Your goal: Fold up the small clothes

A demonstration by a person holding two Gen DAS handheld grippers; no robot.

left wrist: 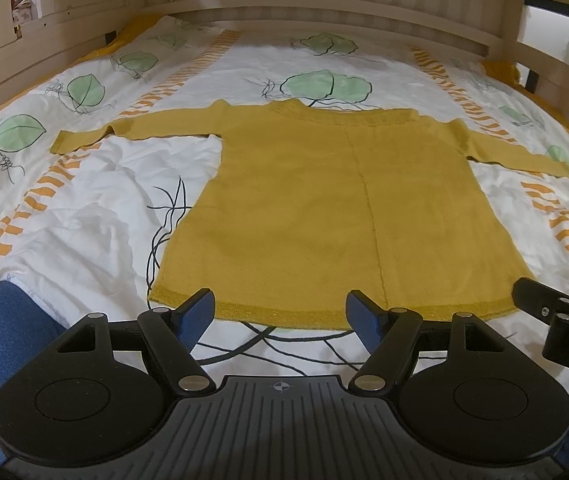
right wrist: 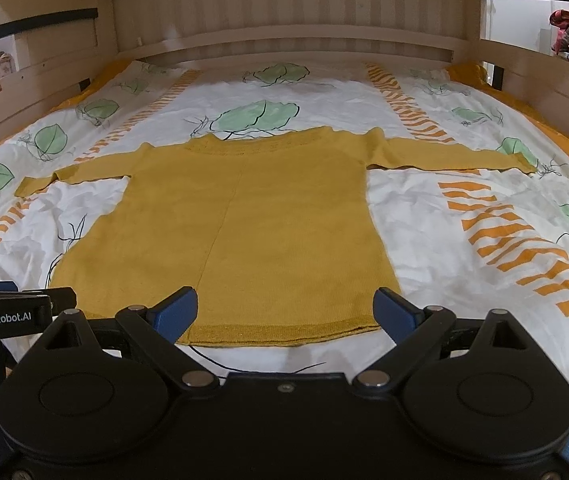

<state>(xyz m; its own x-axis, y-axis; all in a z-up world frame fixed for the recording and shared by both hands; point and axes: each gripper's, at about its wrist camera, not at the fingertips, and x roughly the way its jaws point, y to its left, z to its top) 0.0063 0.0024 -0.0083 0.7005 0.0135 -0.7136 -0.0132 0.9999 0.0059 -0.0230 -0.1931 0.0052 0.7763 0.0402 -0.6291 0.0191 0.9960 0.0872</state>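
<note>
A: The yellow sweater (left wrist: 304, 200) lies flat on the bed, face down by the look of it, both sleeves spread wide, hem toward us. No fold made yet, I'd say; the whole job is ahead.

B: Material?

A: Soft fine knit, ribbed hem, patterned band at the neck, a seam down the middle. Under it a wrinkled white bedsheet (left wrist: 104, 208) with green leaves and orange stripes, wooden bed frame (right wrist: 284, 40) behind.

B: And the tools?

A: Left gripper (left wrist: 280, 316) and right gripper (right wrist: 286, 312) hover at the hem, jaws apart, empty.
</note>
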